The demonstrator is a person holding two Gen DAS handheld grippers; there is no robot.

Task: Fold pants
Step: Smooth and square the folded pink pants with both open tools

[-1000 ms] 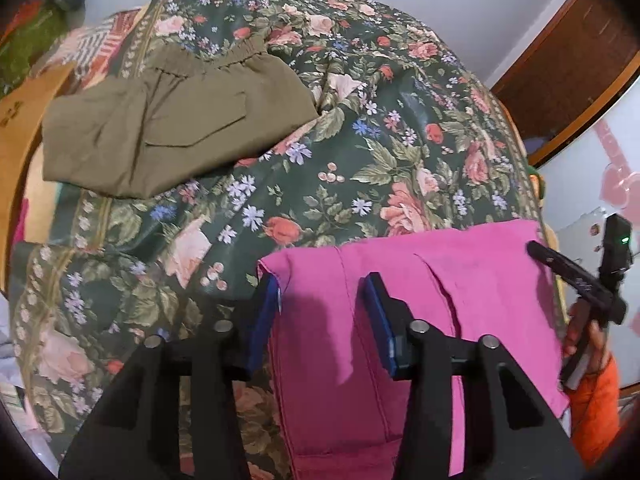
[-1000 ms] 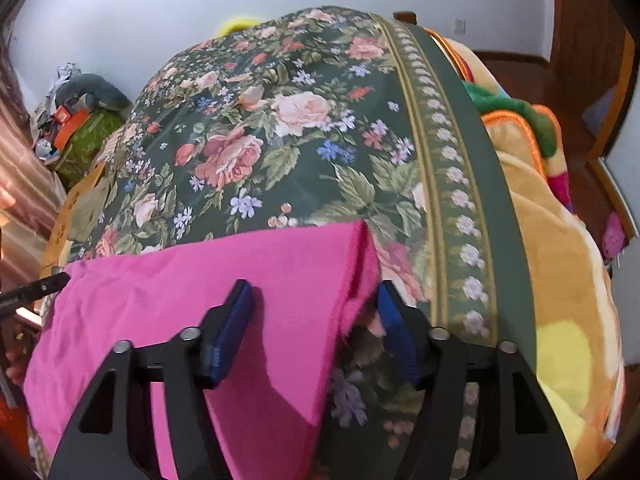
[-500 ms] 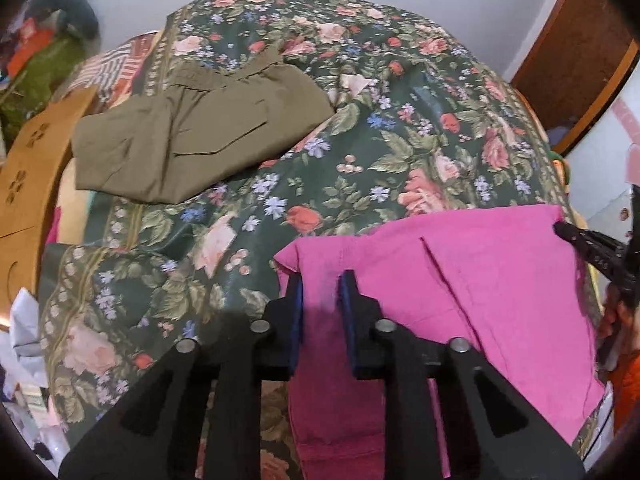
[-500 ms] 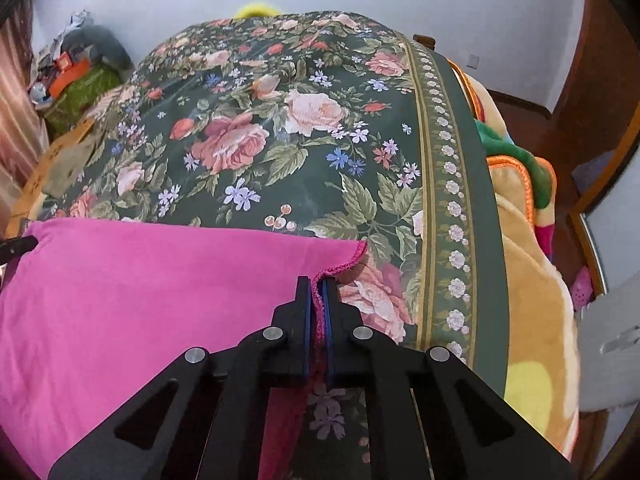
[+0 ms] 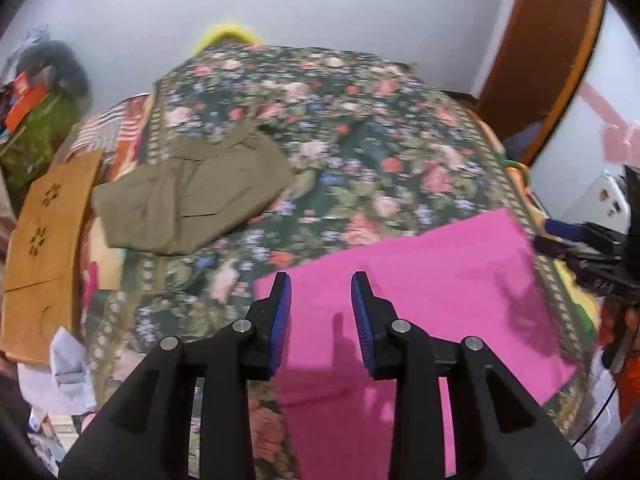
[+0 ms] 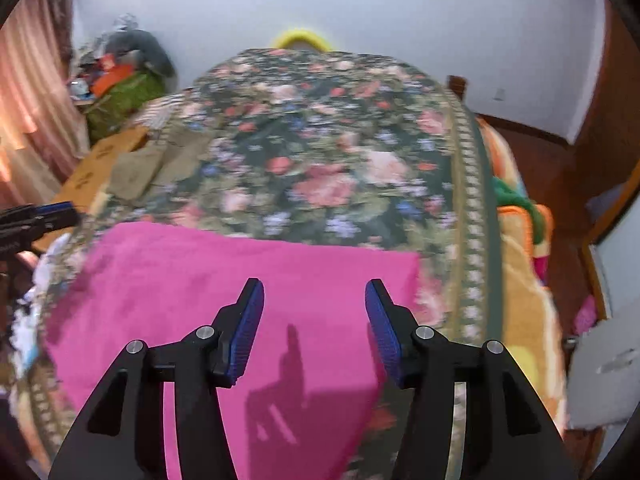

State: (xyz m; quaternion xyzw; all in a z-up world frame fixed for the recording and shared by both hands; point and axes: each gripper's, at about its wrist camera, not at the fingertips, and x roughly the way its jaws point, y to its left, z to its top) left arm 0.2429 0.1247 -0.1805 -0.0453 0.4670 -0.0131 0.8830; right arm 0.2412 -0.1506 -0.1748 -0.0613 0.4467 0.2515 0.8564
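Both your grippers hang open and empty above the pink pants.
Your left gripper [image 5: 321,312] has just opened narrowly and your right gripper [image 6: 314,320] wider; the pink pants [image 5: 420,292] lie flat below them, long axis across the floral bedspread's [image 5: 340,152] near end.

Bright room light, motion blur, fisheye-warped edges

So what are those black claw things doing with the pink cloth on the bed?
A person holds one tool in each hand to fold pants. The pink pants lie flat on the flowery bedspread. The left tool and right tool have just opened and hold nothing. Green pants lie folded farther back.
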